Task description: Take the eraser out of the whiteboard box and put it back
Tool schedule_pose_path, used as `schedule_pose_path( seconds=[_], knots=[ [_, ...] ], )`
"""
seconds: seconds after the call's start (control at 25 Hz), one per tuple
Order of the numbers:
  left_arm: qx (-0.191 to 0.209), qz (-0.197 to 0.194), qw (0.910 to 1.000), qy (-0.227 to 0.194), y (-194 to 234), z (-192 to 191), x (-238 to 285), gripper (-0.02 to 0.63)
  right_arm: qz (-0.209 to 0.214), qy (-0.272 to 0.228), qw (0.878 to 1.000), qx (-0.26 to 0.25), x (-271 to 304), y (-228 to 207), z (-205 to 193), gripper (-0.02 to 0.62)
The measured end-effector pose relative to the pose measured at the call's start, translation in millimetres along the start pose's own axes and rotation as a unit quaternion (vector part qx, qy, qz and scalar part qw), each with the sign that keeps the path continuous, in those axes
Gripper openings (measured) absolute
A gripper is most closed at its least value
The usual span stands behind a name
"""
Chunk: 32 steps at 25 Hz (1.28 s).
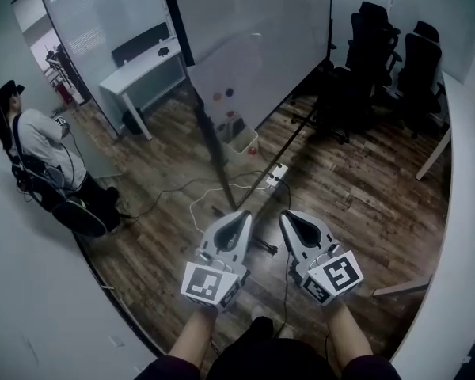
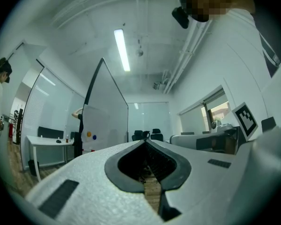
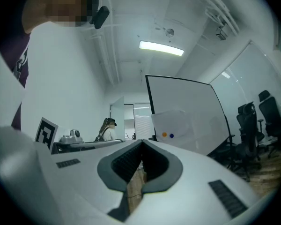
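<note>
So, the whiteboard [image 1: 245,54] stands straight ahead of us. A seated person [image 1: 43,145] is well off to its left and black office chairs [image 1: 388,46] are to its right. At its foot sit a white bin [image 1: 239,141] and a power strip [image 1: 275,172] with cables. We hold the left gripper [image 1: 243,214] and right gripper [image 1: 288,215] level and side by side, aimed at the whiteboard. Both sets of fingers [image 2: 79,177] are pressed together on nothing. We can't make out the eraser, so we can't tell where it sits or which way it points.
</note>
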<state>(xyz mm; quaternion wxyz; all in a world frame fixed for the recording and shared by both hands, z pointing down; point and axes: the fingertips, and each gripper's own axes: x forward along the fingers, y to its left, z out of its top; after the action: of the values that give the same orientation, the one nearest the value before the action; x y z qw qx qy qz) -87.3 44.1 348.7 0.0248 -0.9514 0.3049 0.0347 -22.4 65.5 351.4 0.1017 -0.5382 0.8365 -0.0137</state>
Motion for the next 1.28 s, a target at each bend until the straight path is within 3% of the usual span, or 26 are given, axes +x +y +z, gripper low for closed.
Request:
schedule_pose_path(
  seconds=[0.6,0.76,1.0,1.28],
  knots=[
    [-0.020,-0.025,0.9995,0.007,51,-17,41,0.006,-0.033,0.007,0.999,-0.003,48,-34,-8,0.003],
    [-0.001,-0.015,0.9999,0.007,64,-27,57,0.006,-0.020,0.006,1.000,0.001,64,-51,-11,0.003],
    [-0.022,0.014,0.9995,0.017,73,-33,88,0.006,-0.001,0.011,1.000,0.011,81,-84,-18,0.003],
    [-0.002,0.036,0.9991,0.022,82,-41,131,0.006,0.020,0.015,0.999,0.022,100,-132,-18,0.003]
  ],
)
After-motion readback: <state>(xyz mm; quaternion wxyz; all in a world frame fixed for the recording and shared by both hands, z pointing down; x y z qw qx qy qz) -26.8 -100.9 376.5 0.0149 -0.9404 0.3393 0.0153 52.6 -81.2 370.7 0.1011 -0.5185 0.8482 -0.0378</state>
